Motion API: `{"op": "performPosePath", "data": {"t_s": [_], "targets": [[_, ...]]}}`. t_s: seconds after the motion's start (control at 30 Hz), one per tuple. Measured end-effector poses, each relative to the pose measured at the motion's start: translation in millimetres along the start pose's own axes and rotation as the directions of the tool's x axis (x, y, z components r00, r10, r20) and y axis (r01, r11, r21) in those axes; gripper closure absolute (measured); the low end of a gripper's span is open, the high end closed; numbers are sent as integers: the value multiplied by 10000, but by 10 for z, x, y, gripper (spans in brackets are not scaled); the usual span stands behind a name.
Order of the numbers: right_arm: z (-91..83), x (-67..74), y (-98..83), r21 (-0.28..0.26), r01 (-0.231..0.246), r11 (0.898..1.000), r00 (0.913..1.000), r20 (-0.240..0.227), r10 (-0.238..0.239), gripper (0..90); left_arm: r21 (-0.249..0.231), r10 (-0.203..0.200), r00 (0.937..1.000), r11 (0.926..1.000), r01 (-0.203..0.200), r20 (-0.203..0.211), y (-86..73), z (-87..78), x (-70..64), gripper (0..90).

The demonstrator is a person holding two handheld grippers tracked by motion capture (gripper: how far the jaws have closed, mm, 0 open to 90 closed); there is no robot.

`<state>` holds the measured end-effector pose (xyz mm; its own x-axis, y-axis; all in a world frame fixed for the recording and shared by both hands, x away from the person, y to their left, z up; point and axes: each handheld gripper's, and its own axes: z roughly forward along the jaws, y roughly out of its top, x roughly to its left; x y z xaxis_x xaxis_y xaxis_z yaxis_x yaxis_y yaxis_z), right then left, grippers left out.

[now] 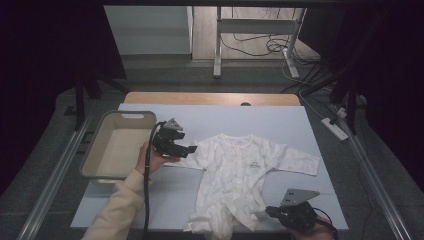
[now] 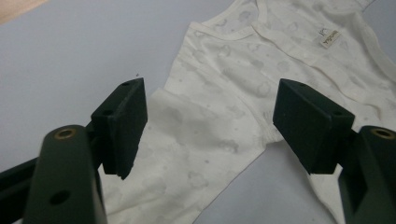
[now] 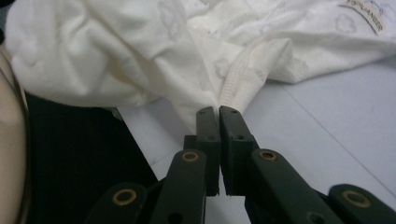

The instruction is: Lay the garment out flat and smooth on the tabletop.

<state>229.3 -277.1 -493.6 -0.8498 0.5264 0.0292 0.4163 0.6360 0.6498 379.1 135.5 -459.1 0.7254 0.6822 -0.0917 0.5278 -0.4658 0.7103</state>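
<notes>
My right tongs (image 3: pixel 218 112) are pinched tight on a fold of the white, faintly patterned cotton baby romper (image 1: pixel 235 170), gripping the stitched hem of one leg at the table's near edge. From these tongs the garment runs away and to the left, its long axis stretching from the crumpled legs in front of the pads (image 3: pixel 208 122) up to the collar at the far end. My left tongs (image 1: pixel 179 142) hang with the jaws spread wide, nothing between them, poised just above the near sleeve (image 2: pixel 187 140); the sleeve lies straight ahead of and below their pads (image 2: pixel 122 122), with the body and its small woven label (image 2: pixel 330 37) beyond, to the right. The romper rests flat on the pale blue table cover (image 1: pixel 150 200), well apart from the beige plastic bin (image 1: pixel 117 145) that sits behind my left hand (image 1: pixel 152 159). I judge the left tongs the nearer to that sleeve, so they should drop onto it.
</notes>
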Motion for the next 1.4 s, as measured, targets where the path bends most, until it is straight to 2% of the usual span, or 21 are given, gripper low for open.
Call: {"op": "performPosePath", "data": {"t_s": [0.17, 0.2, 0.27, 0.37, 0.47, 0.67, 0.73, 0.83, 0.9, 0.97, 1.13, 1.2, 1.4], "targets": [[-27, 0, -50, 40, 34, 10000, 9998, 174, -34, 854, 5, 4, 10000, 10000, -4, 2, -1, 1, 2, 269], [-36, -5, -52, -67, 19, 10000, 9997, 224, -18, 830, 13, 1, 10000, 10000, -1, -1, -1, 4, 1, 269], [-50, -14, -44, -346, -50, 9994, 9990, 450, 65, 719, 45, 36, 10000, 10000, -36, 14, 1, 10, -2, 269], [-57, -22, -6, -879, -168, 9960, 9988, 452, 208, 600, 58, 42, 10000, 10000, -42, 9, 3, 13, -8, 268], [-27, 9, 65, -1224, -27, 9925, 9996, 270, 61, 554, 67, 57, 10000, 10000, -57, 7, 3, 11, -9, 268], [215, 87, 259, -862, 501, 9950, 9976, -426, -539, 520, 117, 93, 10000, 9999, -93, 9, 3, 26, -23, 268], [313, 101, 308, -551, 660, 9963, 9954, -652, -696, 514, 118, 100, 9999, 9999, -100, 18, 4, 27, -25, 268], [447, 90, 320, 137, 643, 9978, 9944, -844, -629, 507, 116, 86, 10000, 9999, -86, 14, -3, 25, -14, 268], [509, 75, 301, 582, 649, 9962, 9953, -756, -604, 515, 121, 82, 10000, 9999, -82, 5, -4, 24, -13, 268], [520, 60, 288, 595, 568, 9966, 9967, -619, -531, 555, 107, 80, 10000, 9999, -80, -2, -1, 24, -22, 268], [493, 73, 276, 739, 830, 9938, 9964, -216, -816, 789, 114, 104, 9999, 9999, -104, -1, 1, 28, -29, 268], [481, 71, 267, 771, 834, 9935, 9960, -389, -805, 867, 118, 82, 10000, 9999, -82, -11, -1, 25, -24, 267], [425, 118, 224, 934, 912, 9914, 9948, -536, -865, 896, 2, 51, 10000, 10000, -51, -20, -1, 7, -27, 268]]}}
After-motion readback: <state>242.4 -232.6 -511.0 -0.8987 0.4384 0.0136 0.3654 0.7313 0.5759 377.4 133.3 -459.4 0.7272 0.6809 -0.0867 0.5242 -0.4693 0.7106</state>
